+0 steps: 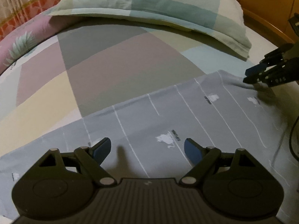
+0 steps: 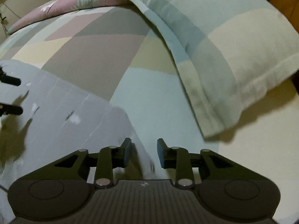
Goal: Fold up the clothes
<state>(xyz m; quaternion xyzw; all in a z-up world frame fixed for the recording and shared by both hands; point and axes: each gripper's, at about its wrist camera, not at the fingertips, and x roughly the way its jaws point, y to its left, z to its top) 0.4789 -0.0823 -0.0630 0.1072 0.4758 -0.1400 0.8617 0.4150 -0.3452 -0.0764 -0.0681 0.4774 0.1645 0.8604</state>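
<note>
Bed with a patchwork sheet (image 1: 104, 71) is the work surface. Left gripper (image 1: 147, 150) jaws spread wide, holding nothing, over the grey garment (image 1: 168, 115) lying flat on the sheet. Right gripper (image 2: 143, 154) partly spread, empty, straddling the garment's edge; in the left wrist view it sits at 3 o'clock, at the garment's far corner. Checked pillow (image 1: 149, 5) at 12 o'clock, pink floral cushion (image 1: 20, 43) at 10.

No legible text. Grey garment (image 1: 168, 123) has small dark print beside its white motifs, too blurred to read. Pillow (image 2: 231, 28) has a faint printed line, also unreadable.
</note>
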